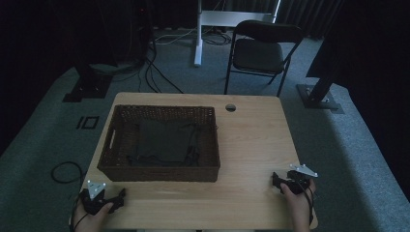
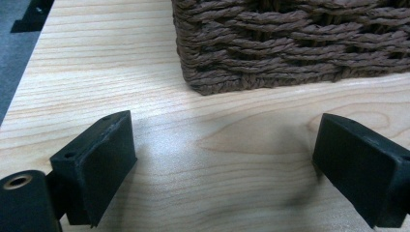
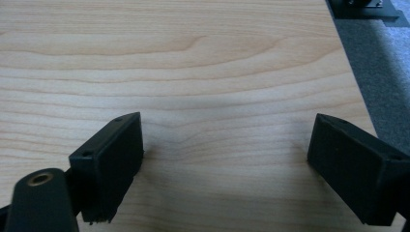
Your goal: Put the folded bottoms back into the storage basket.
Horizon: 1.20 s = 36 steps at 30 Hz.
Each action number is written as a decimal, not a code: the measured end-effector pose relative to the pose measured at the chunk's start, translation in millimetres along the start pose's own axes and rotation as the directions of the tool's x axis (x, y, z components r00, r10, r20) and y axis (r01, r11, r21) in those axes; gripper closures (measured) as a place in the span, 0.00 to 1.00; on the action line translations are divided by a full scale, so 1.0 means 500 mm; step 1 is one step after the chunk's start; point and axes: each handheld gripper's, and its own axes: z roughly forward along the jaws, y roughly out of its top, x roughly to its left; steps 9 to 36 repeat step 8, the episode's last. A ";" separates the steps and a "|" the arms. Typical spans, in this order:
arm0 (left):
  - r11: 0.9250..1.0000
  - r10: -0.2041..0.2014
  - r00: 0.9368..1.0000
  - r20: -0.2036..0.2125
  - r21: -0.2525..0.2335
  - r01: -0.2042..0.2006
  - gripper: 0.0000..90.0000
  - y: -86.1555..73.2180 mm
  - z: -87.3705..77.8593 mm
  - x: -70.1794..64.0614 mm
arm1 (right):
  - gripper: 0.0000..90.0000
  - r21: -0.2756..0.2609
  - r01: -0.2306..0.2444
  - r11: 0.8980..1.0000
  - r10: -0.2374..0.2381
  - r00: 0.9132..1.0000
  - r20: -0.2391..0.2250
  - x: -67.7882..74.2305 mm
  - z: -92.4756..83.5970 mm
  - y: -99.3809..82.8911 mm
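A dark cloth is lying folded and fairly flat inside a woven basket, which is sitting on the worktop at about ten o'clock from its middle. The cloth is judged soft, light and limp; it is likely to sag and unfold when lifted, so an edge or a raised fold near the basket's front wall is best pinched. The basket's woven corner is being seen at twelve o'clock ahead of the left gripper, whose fingers are being held wide with nothing between them. At four o'clock on the worktop, the right gripper is being rested, its fingers also spread wide over bare wood.
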 end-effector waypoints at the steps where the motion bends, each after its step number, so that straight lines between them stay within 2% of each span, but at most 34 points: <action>1: 1.000 0.008 1.000 0.006 0.007 -0.008 0.07 0.001 0.001 0.000 | 0.14 0.000 0.003 1.000 -0.003 1.000 -0.003 0.000 0.000 0.000; 5: 1.000 0.012 1.000 0.014 0.017 -0.012 0.03 0.003 0.003 0.000 | 0.14 0.000 0.004 1.000 -0.004 1.000 -0.005 0.000 0.000 0.000; 36: 1.000 0.012 1.000 0.014 0.019 -0.013 0.03 0.004 0.003 0.000 | 0.14 0.001 0.003 1.000 -0.003 1.000 -0.004 0.001 0.000 0.000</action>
